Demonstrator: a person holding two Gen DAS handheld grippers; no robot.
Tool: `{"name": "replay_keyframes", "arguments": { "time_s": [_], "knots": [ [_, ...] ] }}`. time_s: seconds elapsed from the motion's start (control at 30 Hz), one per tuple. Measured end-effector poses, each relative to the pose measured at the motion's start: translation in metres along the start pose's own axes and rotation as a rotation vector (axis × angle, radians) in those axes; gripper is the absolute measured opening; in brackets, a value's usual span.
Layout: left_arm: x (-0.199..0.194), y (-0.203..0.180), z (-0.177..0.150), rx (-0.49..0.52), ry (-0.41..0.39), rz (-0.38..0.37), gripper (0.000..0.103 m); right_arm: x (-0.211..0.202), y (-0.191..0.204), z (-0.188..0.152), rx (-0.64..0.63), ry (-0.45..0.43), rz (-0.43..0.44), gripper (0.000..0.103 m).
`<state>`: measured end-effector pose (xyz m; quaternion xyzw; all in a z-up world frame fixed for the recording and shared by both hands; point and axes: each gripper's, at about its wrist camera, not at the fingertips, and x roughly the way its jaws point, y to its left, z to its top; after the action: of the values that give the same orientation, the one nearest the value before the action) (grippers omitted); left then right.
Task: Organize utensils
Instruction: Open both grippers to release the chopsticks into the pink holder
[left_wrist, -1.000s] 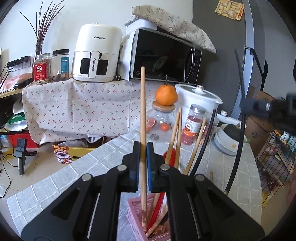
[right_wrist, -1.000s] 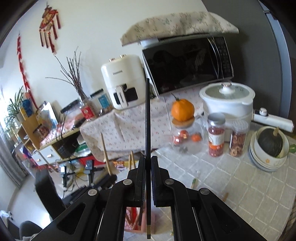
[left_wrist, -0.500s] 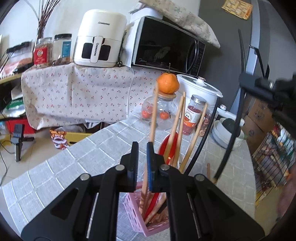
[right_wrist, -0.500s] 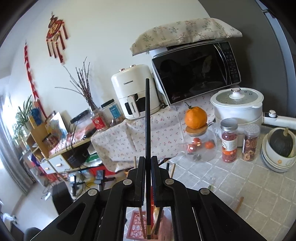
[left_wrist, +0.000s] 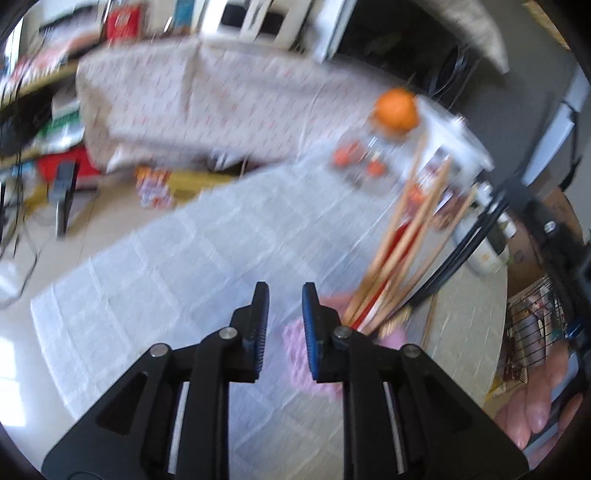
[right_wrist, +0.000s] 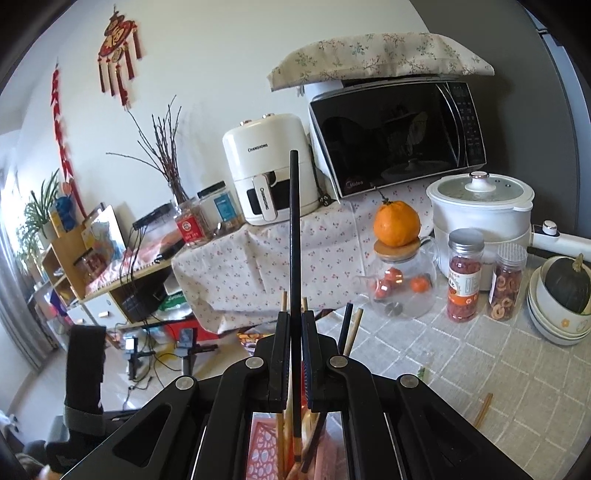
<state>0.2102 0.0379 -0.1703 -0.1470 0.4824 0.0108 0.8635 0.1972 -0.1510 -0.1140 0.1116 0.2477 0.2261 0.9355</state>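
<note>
In the blurred left wrist view my left gripper (left_wrist: 283, 291) has its jaws opening, with nothing between the blue pads. Just to its right a pink holder (left_wrist: 295, 338) carries several wooden chopsticks (left_wrist: 402, 236), a red utensil and black ones, all leaning right. My right gripper (right_wrist: 294, 321) is shut on a black chopstick (right_wrist: 294, 236), which stands upright; its lower tip hangs inside the pink holder (right_wrist: 264, 450) among the other chopsticks. A loose wooden chopstick (right_wrist: 483, 408) lies on the tablecloth at the right.
On the checked tablecloth (right_wrist: 443, 369) stand a glass teapot (right_wrist: 400, 291) with an orange (right_wrist: 396, 222) on its lid, two jars (right_wrist: 463, 275), a white cooker (right_wrist: 480, 206) and stacked bowls (right_wrist: 557, 317). Behind them are a microwave (right_wrist: 399, 136) and an air fryer (right_wrist: 269, 173).
My left gripper let go of the wooden chopstick, which now leans in the holder, and it swung left and tilted down. My right gripper sank with the black chopstick toward the holder.
</note>
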Motion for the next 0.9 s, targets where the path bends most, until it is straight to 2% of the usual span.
{"name": "replay_keyframes", "arguments": {
  "time_s": [0.1,0.3,0.73,0.9],
  "knots": [
    [0.010,0.018,-0.008,-0.094,0.107,-0.021,0.019,0.002,0.001,-0.002,-0.008,0.011,0.005,0.006],
    [0.017,0.031,-0.019,-0.173,0.172,-0.069,0.019,0.007,0.007,-0.006,-0.031,0.048,0.017,0.006],
    [0.014,0.025,-0.025,-0.172,0.193,-0.089,0.020,0.026,0.021,-0.028,-0.126,0.169,0.020,0.006],
    [0.016,0.026,-0.029,-0.177,0.202,-0.087,0.020,0.034,0.028,-0.038,-0.198,0.247,-0.001,0.006]
  ]
}}
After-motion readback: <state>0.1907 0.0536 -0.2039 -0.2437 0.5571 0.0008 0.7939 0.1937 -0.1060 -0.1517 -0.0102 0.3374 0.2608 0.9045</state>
